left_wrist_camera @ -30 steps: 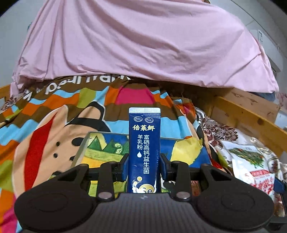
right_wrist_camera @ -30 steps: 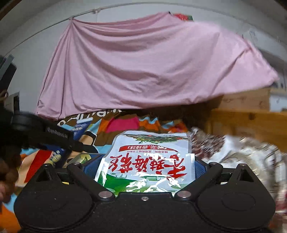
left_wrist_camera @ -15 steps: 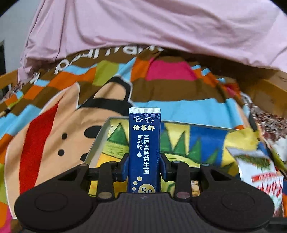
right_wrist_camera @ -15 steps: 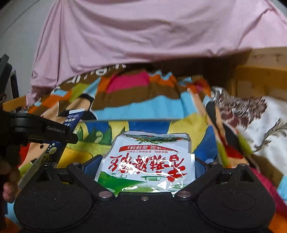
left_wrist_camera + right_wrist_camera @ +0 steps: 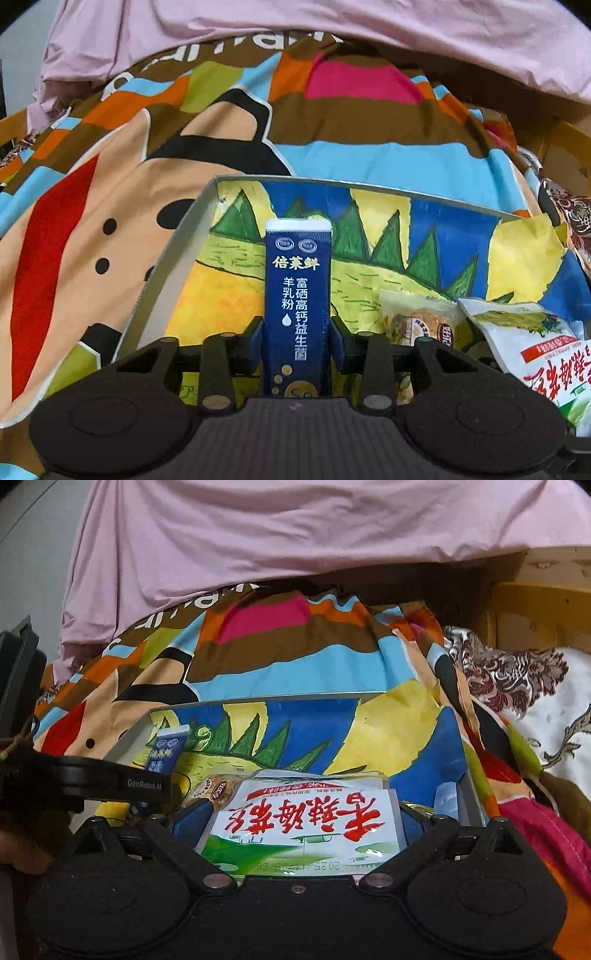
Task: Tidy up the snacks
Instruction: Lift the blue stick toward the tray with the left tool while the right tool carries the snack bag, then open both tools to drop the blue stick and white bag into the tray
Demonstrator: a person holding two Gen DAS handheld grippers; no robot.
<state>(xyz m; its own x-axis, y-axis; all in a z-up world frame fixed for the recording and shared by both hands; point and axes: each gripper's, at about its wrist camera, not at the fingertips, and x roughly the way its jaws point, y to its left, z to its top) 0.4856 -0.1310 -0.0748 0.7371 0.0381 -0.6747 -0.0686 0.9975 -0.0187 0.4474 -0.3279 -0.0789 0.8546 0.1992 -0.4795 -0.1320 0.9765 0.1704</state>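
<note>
1. Pink cloth (image 5: 295, 29) is draped across the top of both views, above a patterned quilt (image 5: 110, 221) on which a picture-lined box (image 5: 177, 251) is set at frame centre.
2. A blue sachet (image 5: 297, 295) is clamped upright by the left gripper (image 5: 297, 332) at lower centre, over the box floor.
3. A white pouch (image 5: 306, 819) is pinched flat by the right gripper (image 5: 306, 827) at lower centre, above the box's right part.
4. A biscuit pack (image 5: 417, 321) is already seen in the box, between the two.
5. If the sachet is released from this height, it is likely to topple or land on the biscuit pack.
6. The two grippers are held near each other; a collision is judged possible if both are lowered together.
7. Both grippers are held level and pointed forward along the box.
</note>
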